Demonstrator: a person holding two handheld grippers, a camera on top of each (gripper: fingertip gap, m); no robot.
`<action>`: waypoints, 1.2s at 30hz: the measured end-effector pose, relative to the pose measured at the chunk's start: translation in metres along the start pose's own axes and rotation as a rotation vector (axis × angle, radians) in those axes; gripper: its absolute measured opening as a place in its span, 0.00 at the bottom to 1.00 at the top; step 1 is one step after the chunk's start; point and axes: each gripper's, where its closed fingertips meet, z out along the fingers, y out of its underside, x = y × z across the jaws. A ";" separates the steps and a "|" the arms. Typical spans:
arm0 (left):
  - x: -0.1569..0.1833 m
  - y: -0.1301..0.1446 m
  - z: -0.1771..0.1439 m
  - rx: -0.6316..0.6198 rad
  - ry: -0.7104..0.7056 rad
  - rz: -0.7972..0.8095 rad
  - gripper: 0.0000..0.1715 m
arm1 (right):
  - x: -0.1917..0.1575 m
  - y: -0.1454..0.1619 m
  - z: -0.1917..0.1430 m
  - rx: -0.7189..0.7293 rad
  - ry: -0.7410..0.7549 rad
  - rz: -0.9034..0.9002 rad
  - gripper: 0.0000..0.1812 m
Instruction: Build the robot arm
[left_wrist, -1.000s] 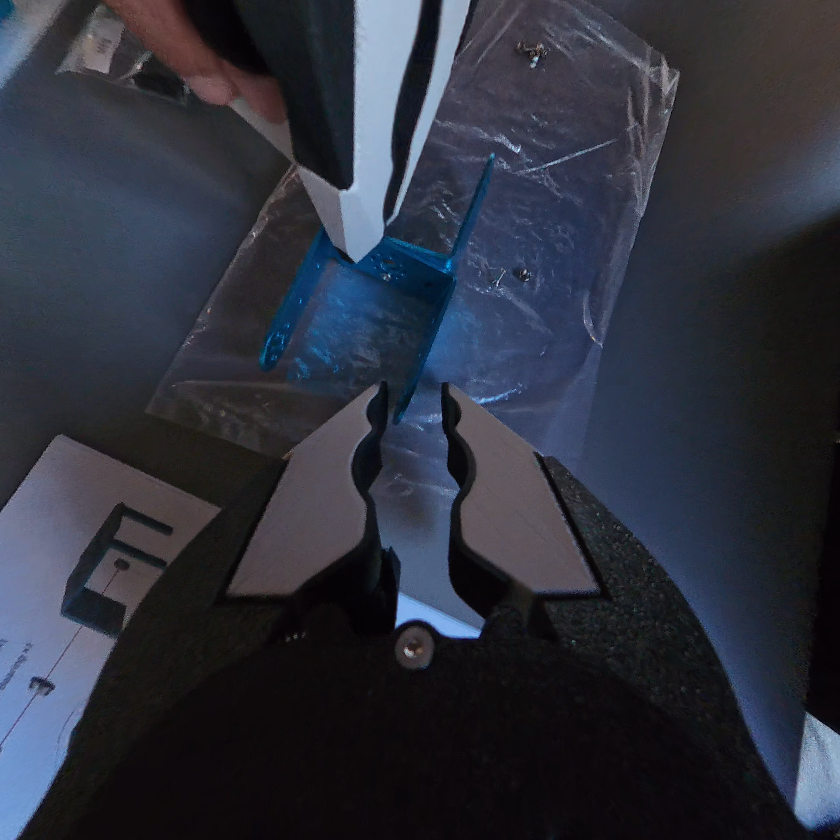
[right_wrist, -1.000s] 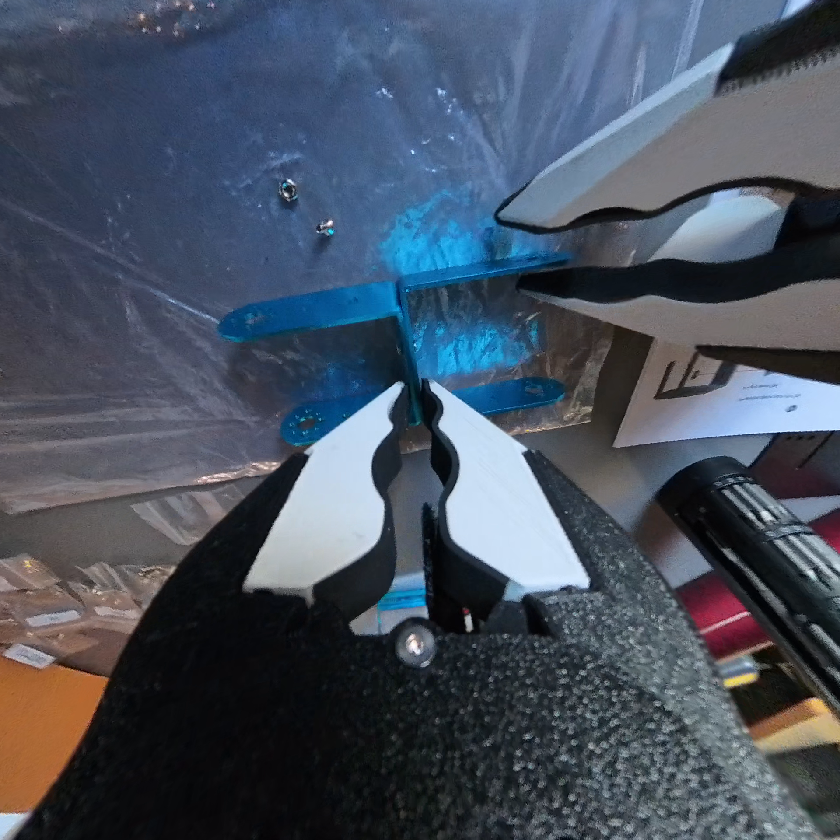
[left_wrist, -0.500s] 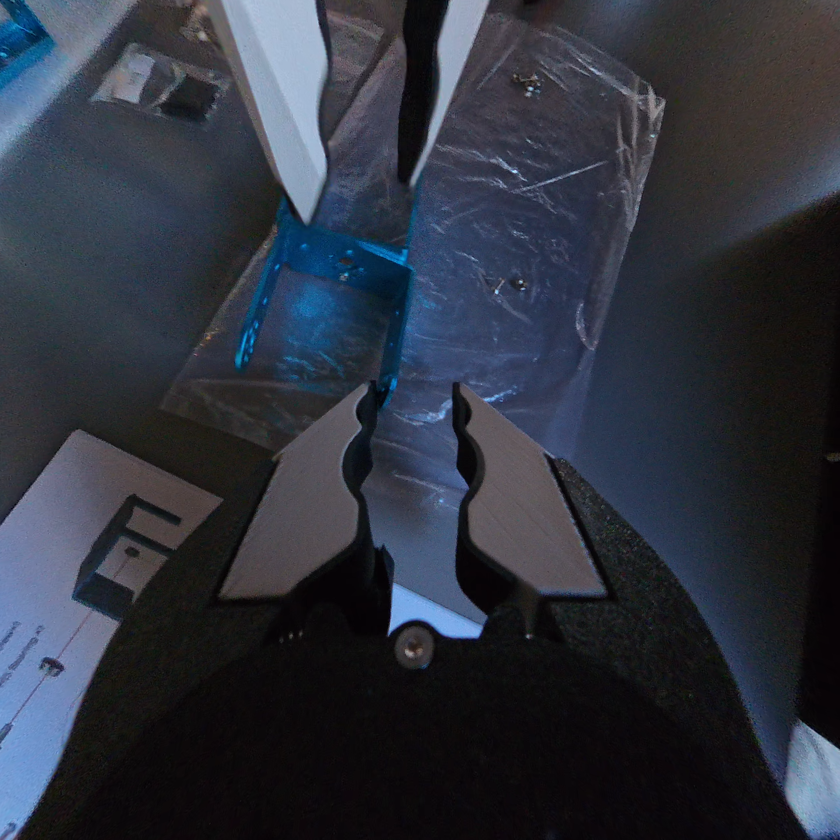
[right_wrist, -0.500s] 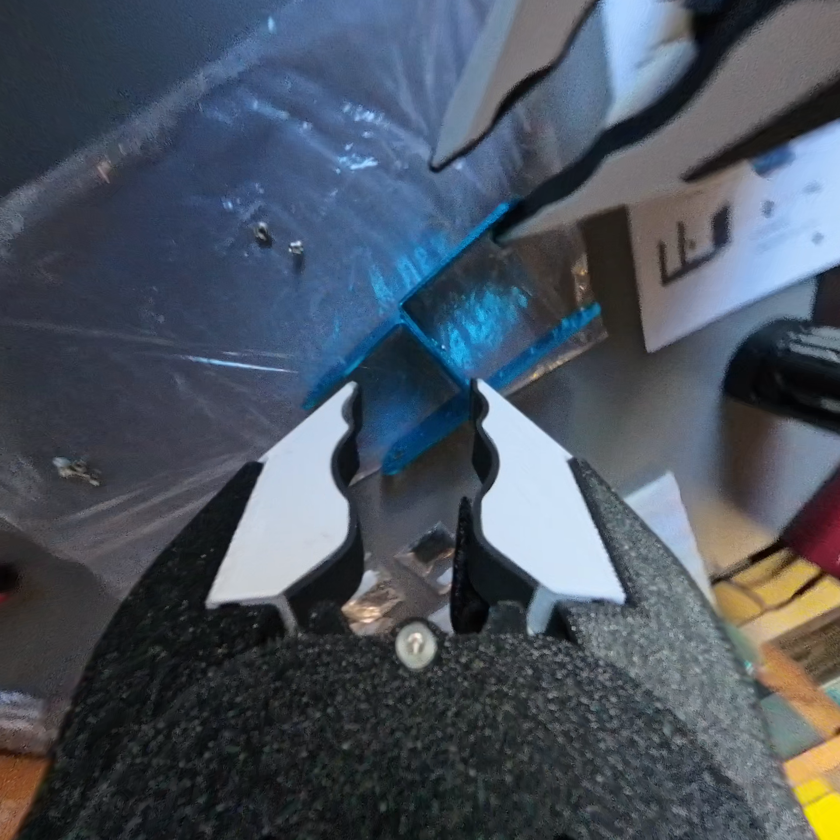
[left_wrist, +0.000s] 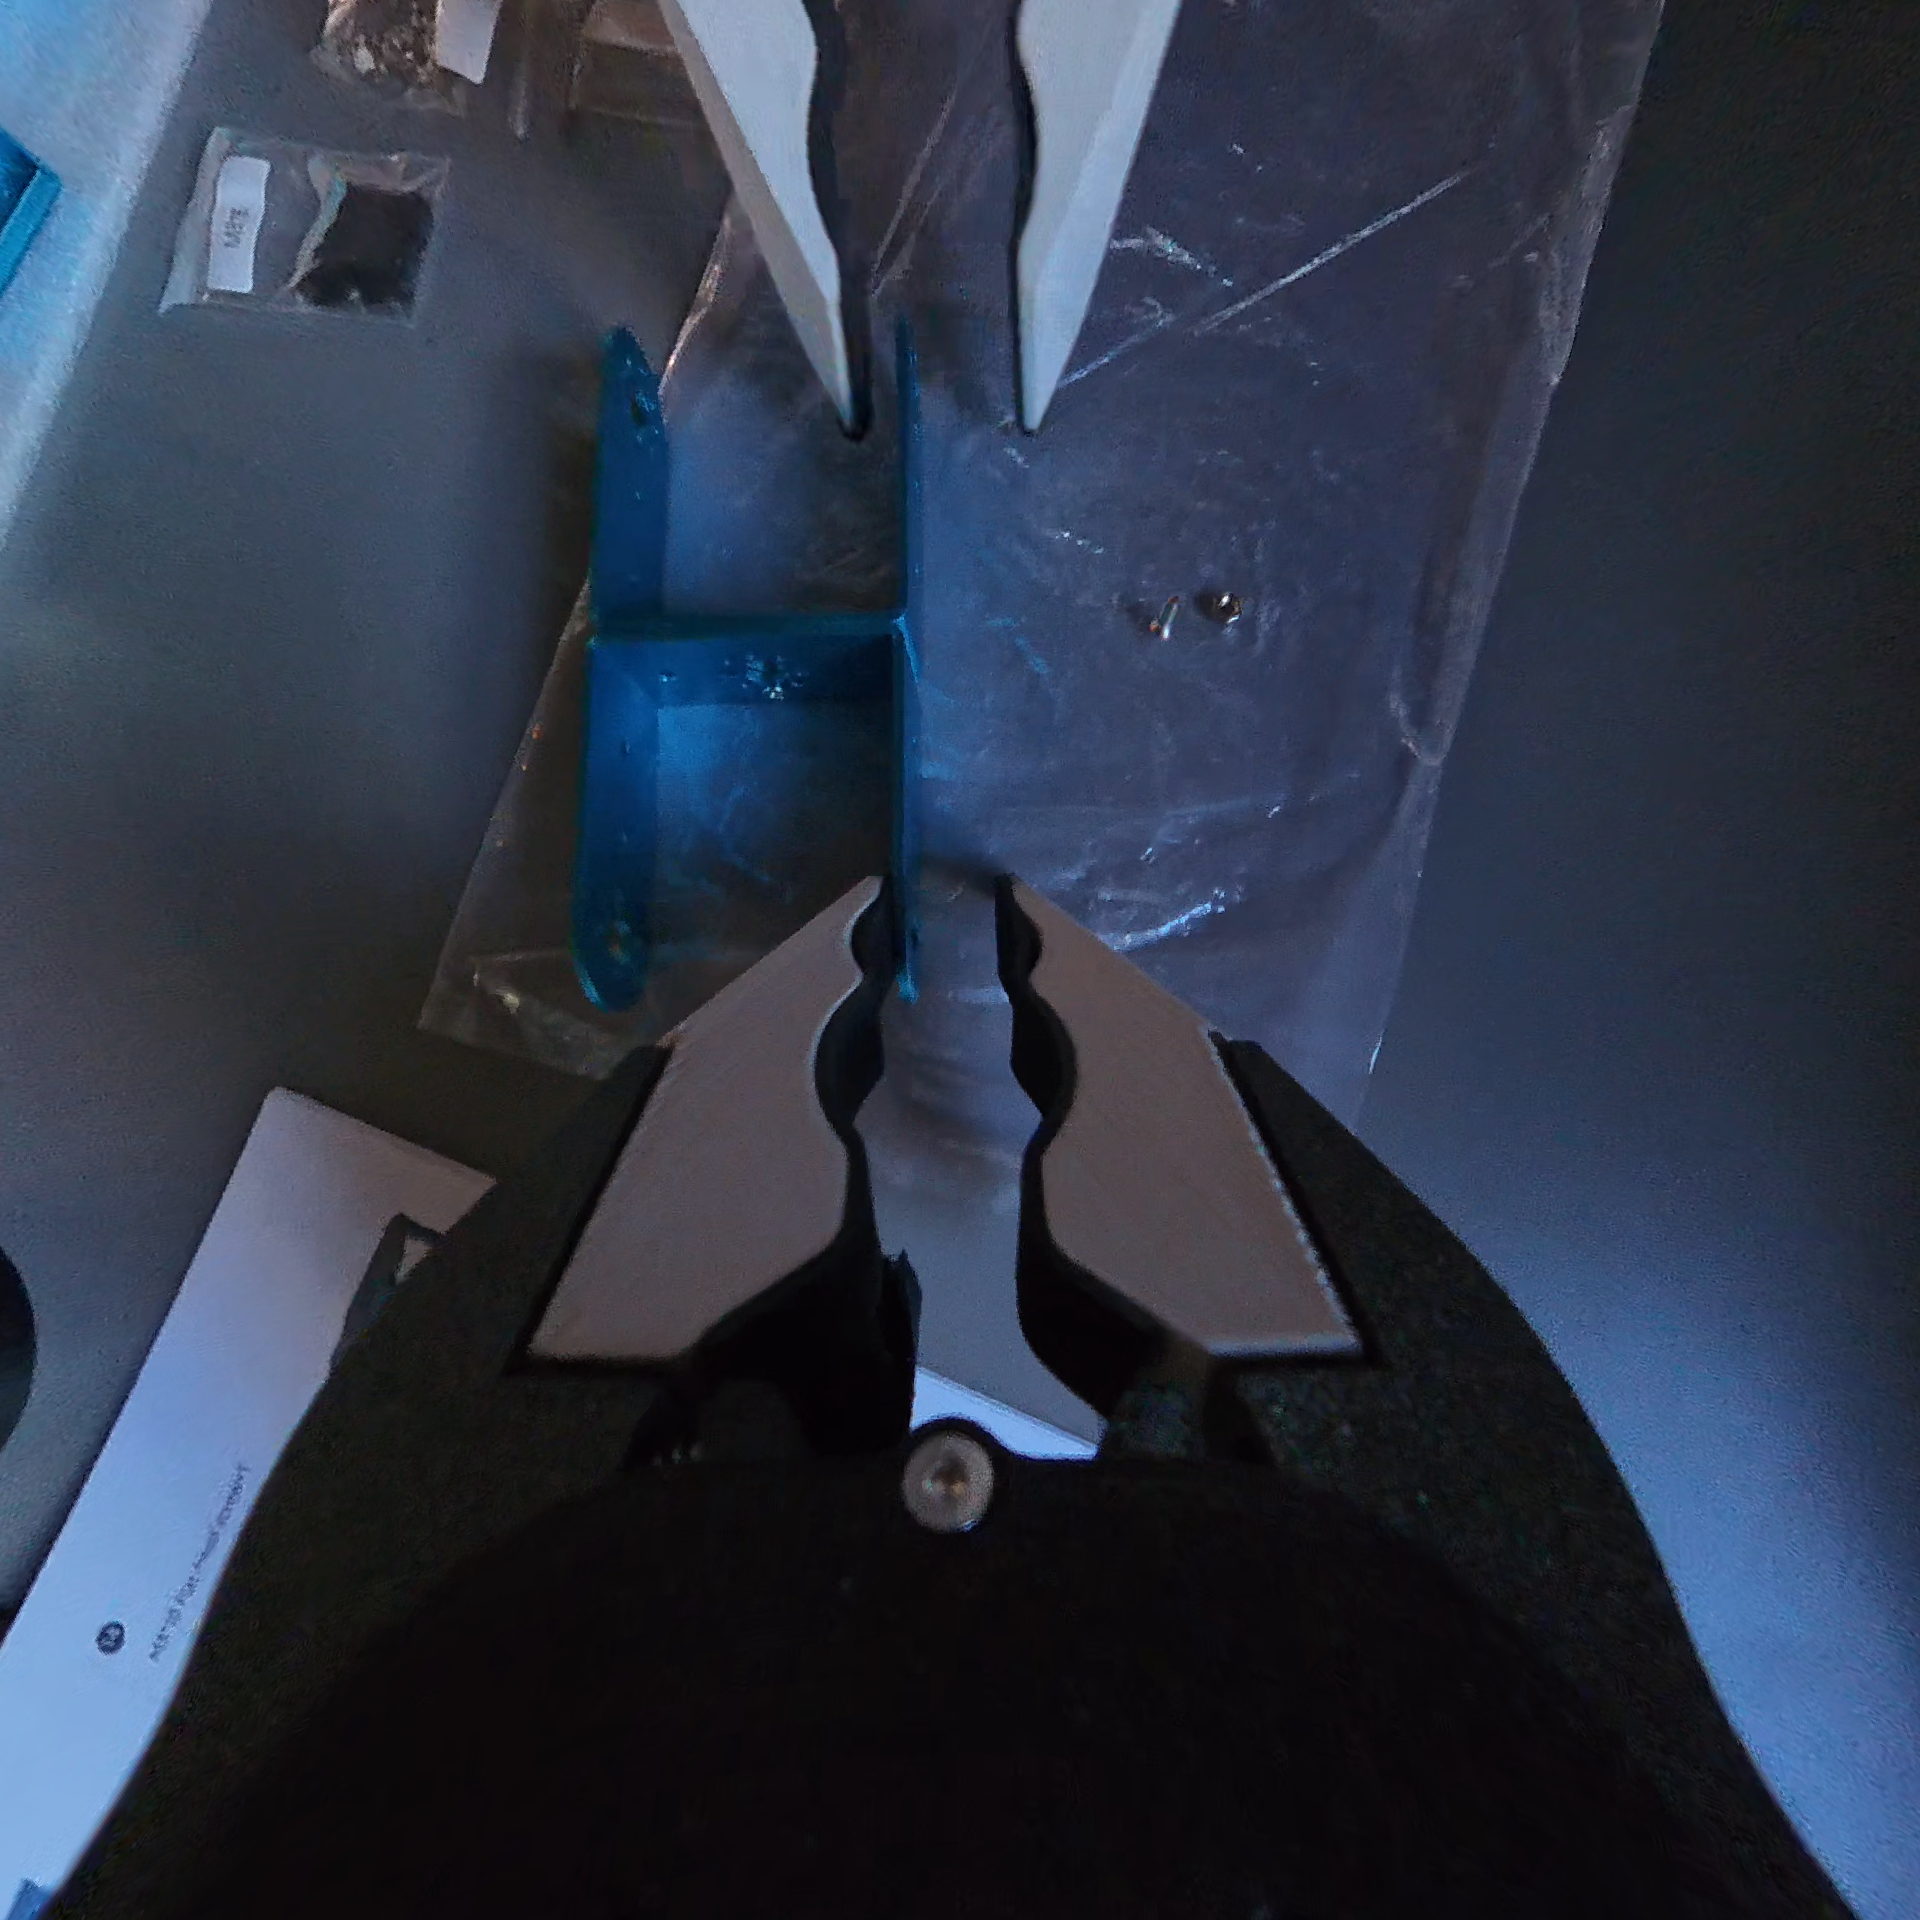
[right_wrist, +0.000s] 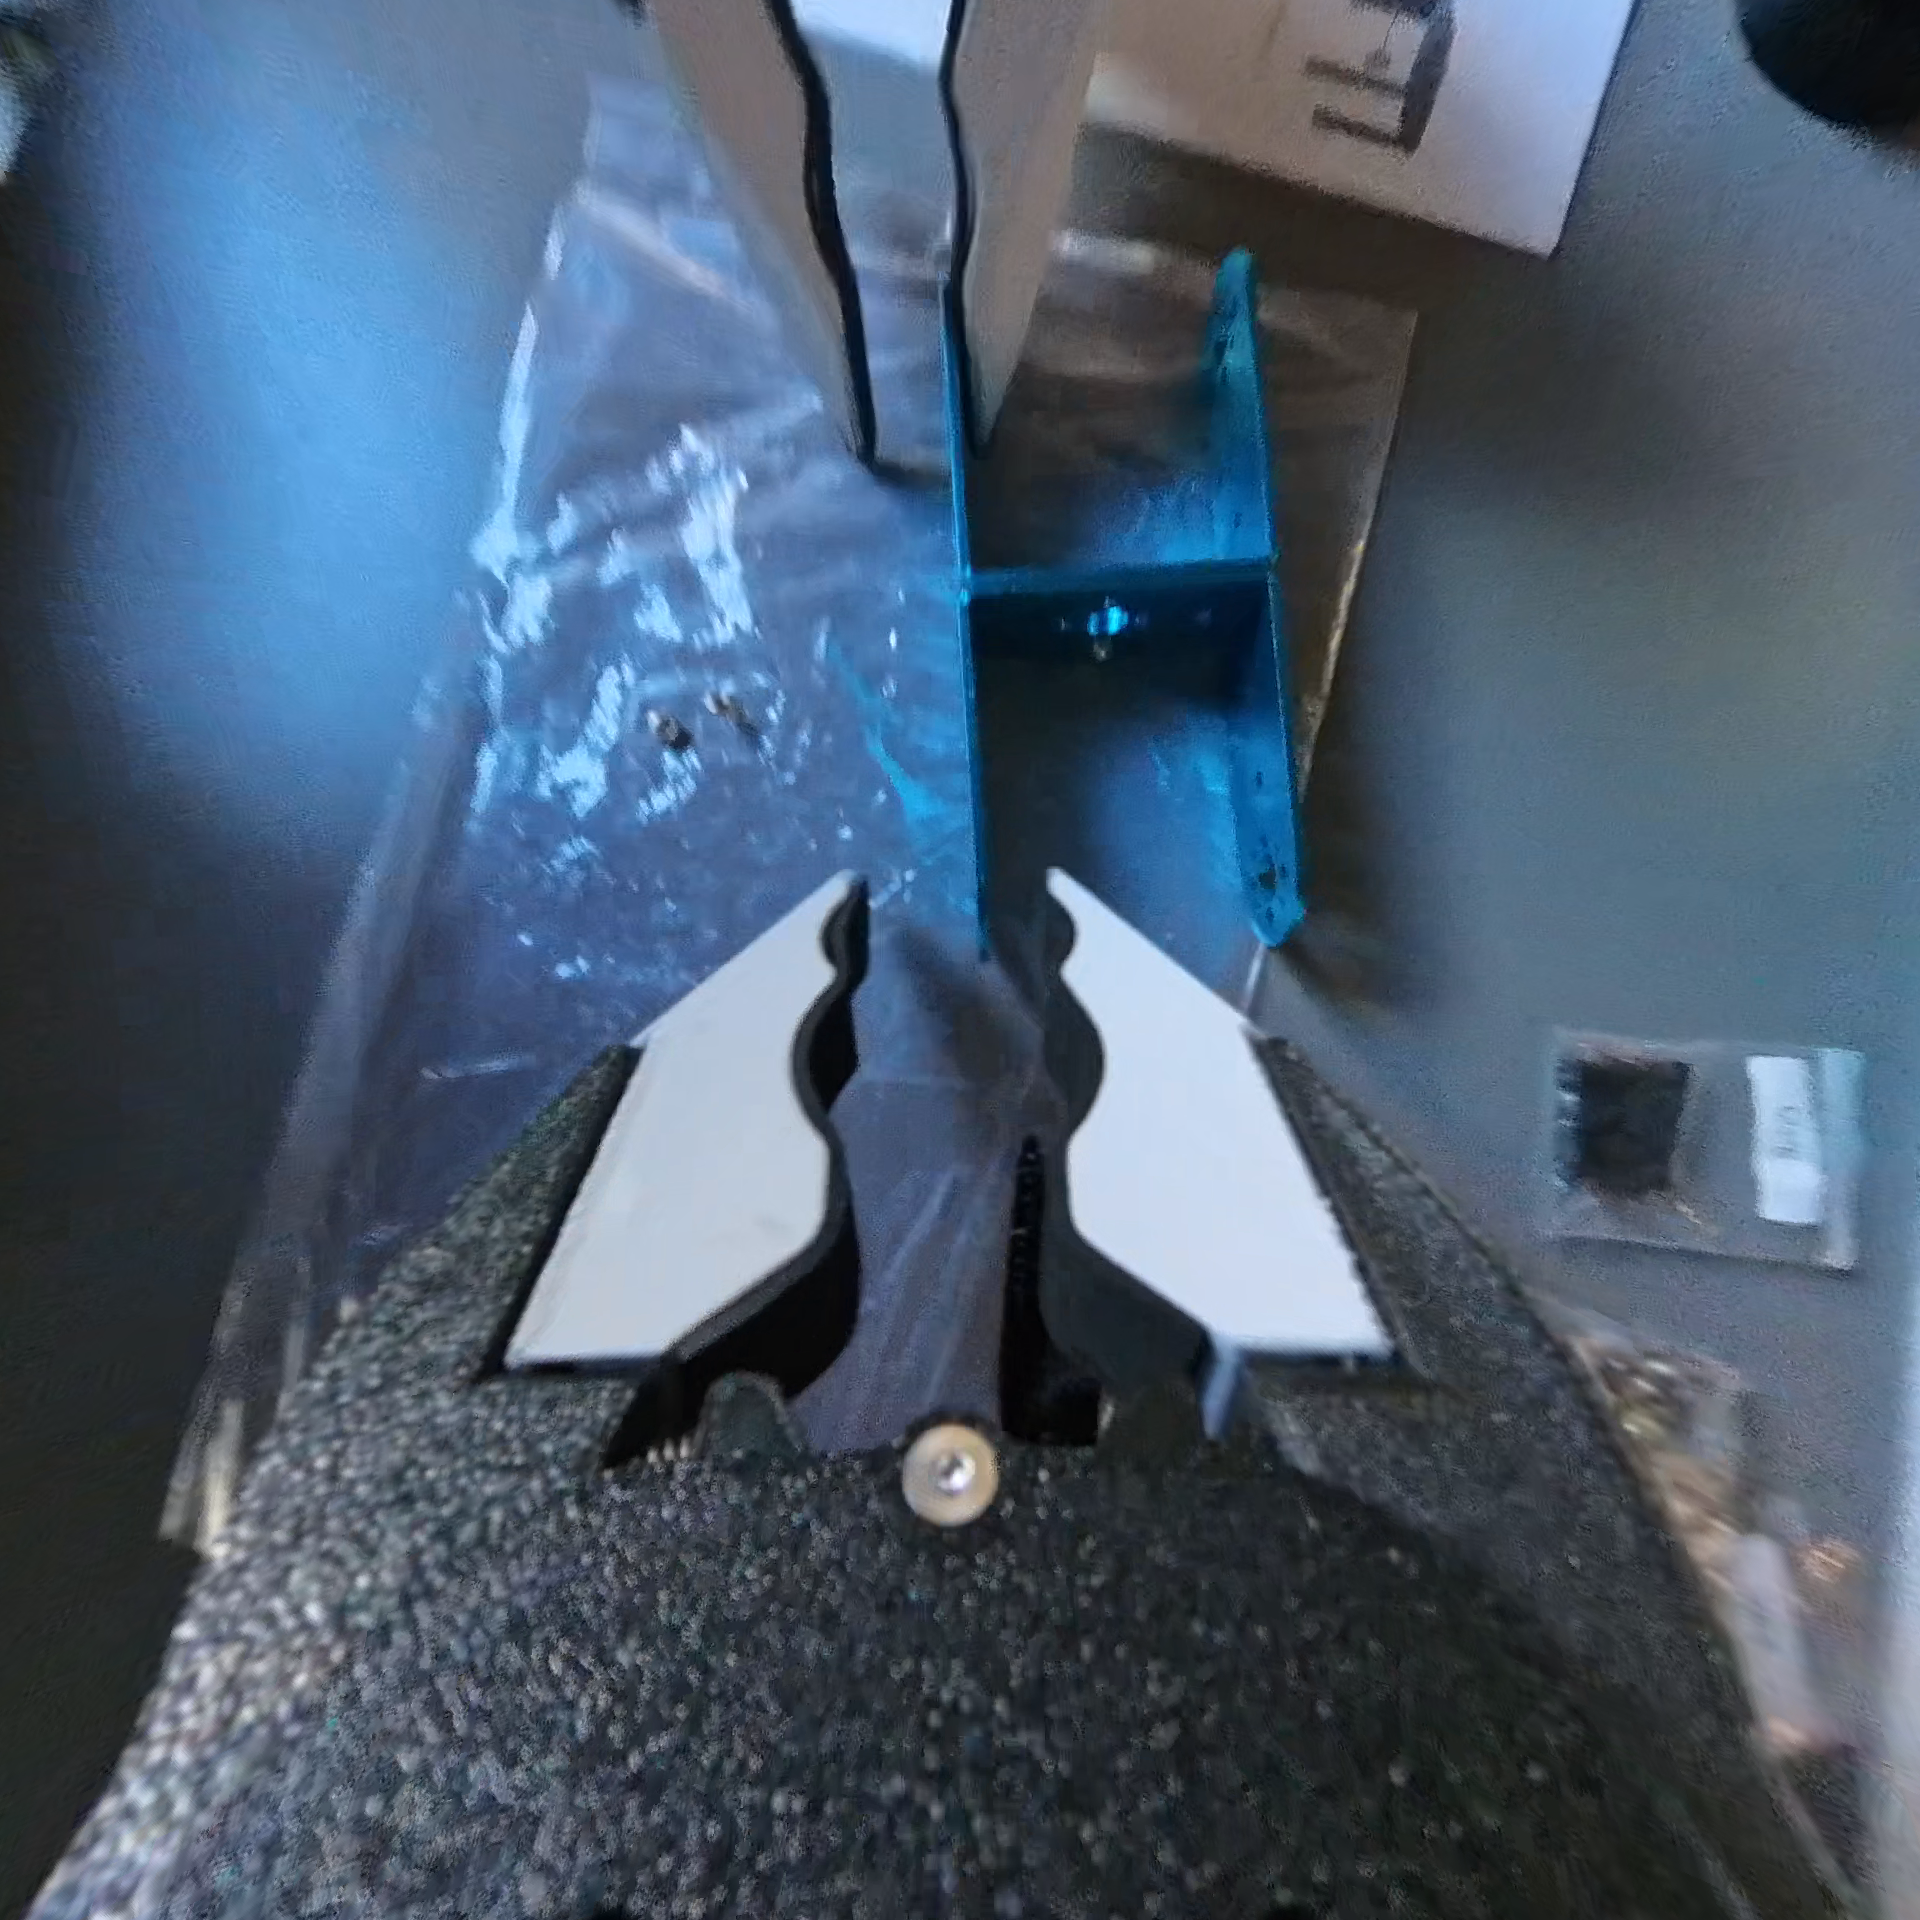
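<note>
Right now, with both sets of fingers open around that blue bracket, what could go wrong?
The blue bracket stands on slippery clear plastic, so it may slide or tip when the left gripper and right gripper close on the same thin plate. The two small screws nearby could scatter.

Blue H-shaped metal bracket – on edge atop clear plastic bag – drilled holes.
</note>
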 end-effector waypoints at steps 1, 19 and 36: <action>0.000 -0.001 0.001 -0.003 0.002 0.008 0.10 | -0.002 -0.004 -0.001 0.034 -0.033 0.042 0.11; 0.011 -0.006 0.003 -0.023 0.034 0.037 0.07 | -0.020 0.002 0.004 0.014 0.009 0.088 0.08; 0.044 -0.046 0.010 0.116 -0.052 0.077 0.08 | -0.065 -0.024 -0.036 0.291 0.036 0.227 0.10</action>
